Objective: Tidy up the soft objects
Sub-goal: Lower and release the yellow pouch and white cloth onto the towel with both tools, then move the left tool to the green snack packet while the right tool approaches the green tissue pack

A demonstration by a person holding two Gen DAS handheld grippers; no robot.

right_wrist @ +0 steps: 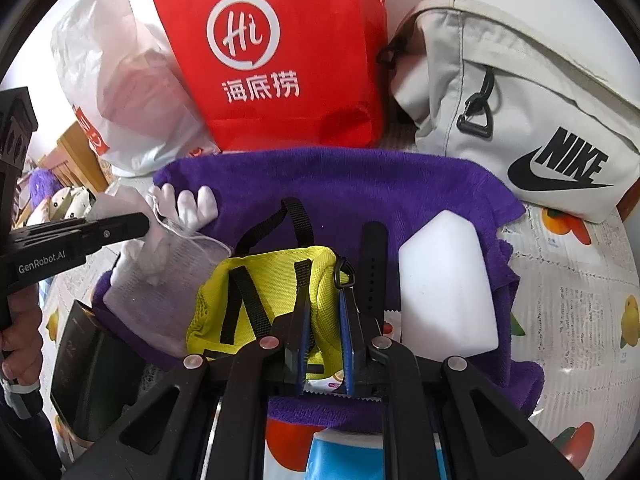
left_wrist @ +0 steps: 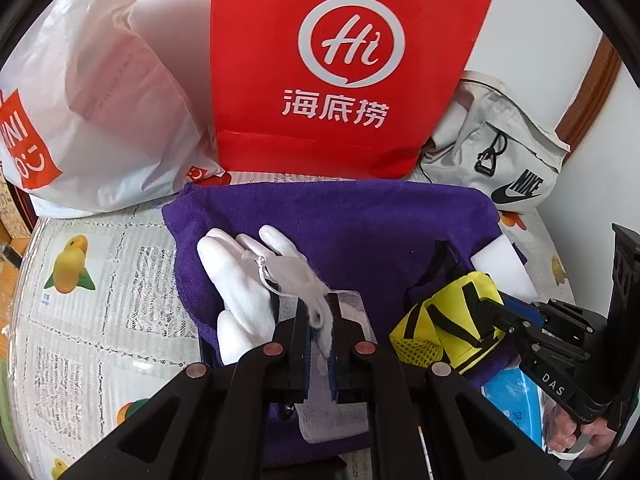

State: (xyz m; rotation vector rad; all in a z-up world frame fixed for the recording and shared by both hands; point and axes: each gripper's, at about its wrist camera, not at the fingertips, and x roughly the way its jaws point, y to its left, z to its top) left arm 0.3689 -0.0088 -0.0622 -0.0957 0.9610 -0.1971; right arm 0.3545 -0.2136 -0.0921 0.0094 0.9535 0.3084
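Note:
A purple towel [left_wrist: 360,232] lies spread on the table, also in the right wrist view [right_wrist: 360,184]. On it lie a white glove [left_wrist: 236,280], a white foam block [right_wrist: 444,292] and a yellow mesh pouch with black straps [right_wrist: 272,296]. My left gripper [left_wrist: 322,320] is shut on a white mesh drawstring bag [left_wrist: 296,276] over the glove. My right gripper [right_wrist: 324,320] is shut on the yellow pouch's edge, and also shows in the left wrist view [left_wrist: 492,312].
A red paper bag [left_wrist: 344,68], a white plastic shopping bag [left_wrist: 92,100] and a grey Nike bag [right_wrist: 520,112] stand behind the towel. A blue packet [left_wrist: 516,404] lies at the near right. A dark box [right_wrist: 92,368] sits at the near left.

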